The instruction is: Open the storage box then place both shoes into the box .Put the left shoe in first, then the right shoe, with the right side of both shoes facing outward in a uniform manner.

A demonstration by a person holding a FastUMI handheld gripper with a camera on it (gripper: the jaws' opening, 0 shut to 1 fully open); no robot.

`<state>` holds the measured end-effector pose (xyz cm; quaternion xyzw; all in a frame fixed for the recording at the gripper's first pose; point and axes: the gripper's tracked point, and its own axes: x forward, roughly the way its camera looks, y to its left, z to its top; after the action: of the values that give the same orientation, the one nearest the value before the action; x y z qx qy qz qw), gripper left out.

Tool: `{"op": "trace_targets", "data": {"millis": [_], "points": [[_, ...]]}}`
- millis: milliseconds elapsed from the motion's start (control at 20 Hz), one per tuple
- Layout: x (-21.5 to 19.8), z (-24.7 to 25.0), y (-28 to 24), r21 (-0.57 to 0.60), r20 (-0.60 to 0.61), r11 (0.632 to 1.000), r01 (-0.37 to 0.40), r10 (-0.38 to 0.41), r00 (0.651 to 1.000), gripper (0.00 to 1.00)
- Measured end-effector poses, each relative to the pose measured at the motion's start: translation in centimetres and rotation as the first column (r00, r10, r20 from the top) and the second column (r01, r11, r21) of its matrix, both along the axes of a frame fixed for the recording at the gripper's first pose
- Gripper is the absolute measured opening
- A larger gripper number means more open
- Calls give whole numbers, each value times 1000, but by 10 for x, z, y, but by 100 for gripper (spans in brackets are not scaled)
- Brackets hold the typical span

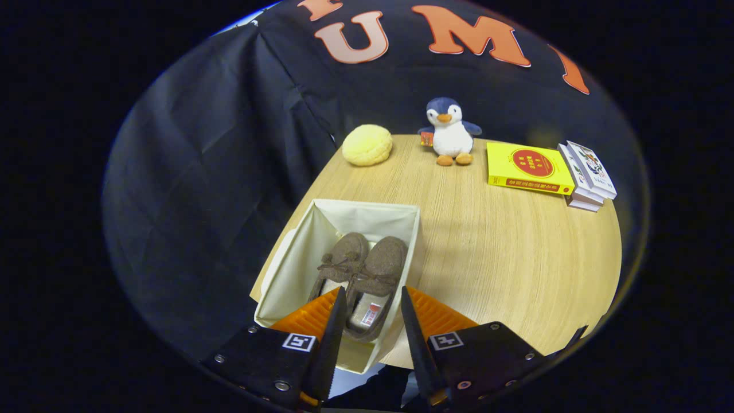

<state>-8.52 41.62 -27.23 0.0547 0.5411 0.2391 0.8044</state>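
Note:
An open cream fabric storage box [298, 252] stands at the near left corner of the wooden table [504, 258]. Two brown fuzzy slippers lie side by side inside it, toes pointing away from me: the left one [342, 258] and the right one [375, 275]. My gripper [373, 298] hovers above the box's near end, its fingers apart. The heel of the right slipper shows in the gap between them, below, with neither finger touching it.
At the table's far edge sit a yellow bun-shaped cushion [367, 145] and a plush penguin [451, 133]. A yellow book [527, 167] and a small stack of books [586, 175] lie at the far right. Bare wood stretches right of the box.

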Motion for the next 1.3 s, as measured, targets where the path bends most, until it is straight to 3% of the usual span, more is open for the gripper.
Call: {"op": "trace_targets", "data": {"millis": [200, 300, 500, 650, 850, 1050, 1300], "points": [[37, 43, -53, 81, 158, 994, 70, -82, 984, 72], [35, 61, -86, 91, 178, 992, 90, -105, 978, 80], [59, 107, -153, 127, 319, 982, 141, -175, 931, 87], [84, 139, -214, 140, 494, 967, 211, -253, 832, 92], [101, 169, -286, 198, 600, 930, 310, -365, 712, 92], [106, 200, -342, 195, 709, 912, 361, -385, 590, 92], [107, 247, -376, 219, 805, 905, 365, -379, 457, 93]]}}
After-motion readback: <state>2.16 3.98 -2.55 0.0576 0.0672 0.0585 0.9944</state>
